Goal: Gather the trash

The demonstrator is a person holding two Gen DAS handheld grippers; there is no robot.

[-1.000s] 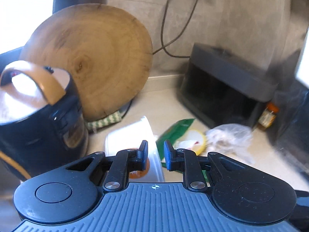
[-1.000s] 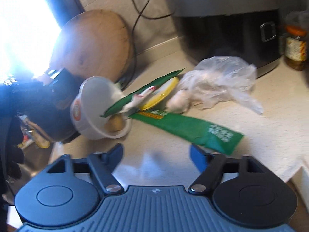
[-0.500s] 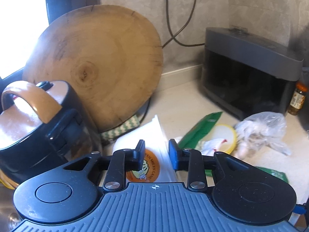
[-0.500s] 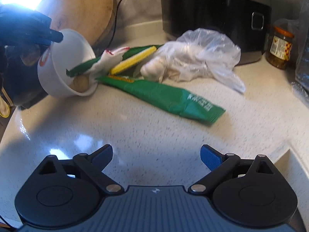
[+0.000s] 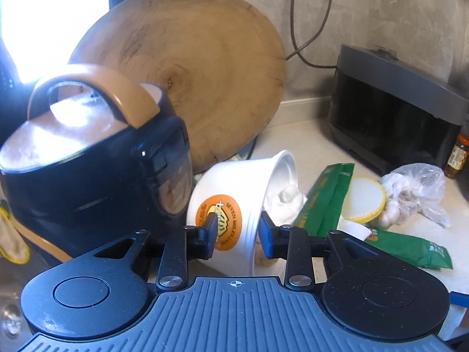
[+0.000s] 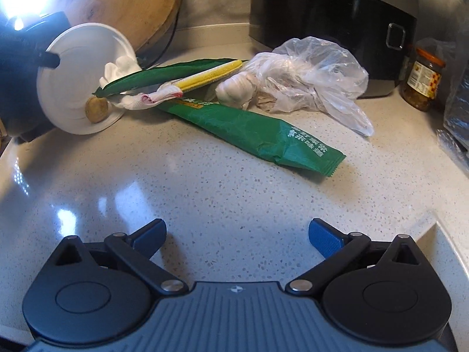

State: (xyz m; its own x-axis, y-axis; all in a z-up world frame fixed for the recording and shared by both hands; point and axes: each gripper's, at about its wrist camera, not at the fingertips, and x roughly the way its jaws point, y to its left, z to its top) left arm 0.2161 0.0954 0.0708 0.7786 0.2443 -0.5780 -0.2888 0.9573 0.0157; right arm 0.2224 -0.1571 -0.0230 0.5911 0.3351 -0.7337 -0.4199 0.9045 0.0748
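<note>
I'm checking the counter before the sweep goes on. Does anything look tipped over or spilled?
Yes. The white bowl lies tipped on its side, mouth toward the litter, with crumpled tissue and a small brown lump at its rim. The left gripper straddles its wall. A green wrapper lies flat on the counter.

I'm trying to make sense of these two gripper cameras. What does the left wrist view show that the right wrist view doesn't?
Only the left wrist view shows the cup's orange label, the dark rice cooker with its tan handle, and the left gripper astride the white cup's wall.

Only the right shows the round brown scrap inside the cup and the open right gripper.

Both show the white cup, green wrapper and plastic bag.
</note>
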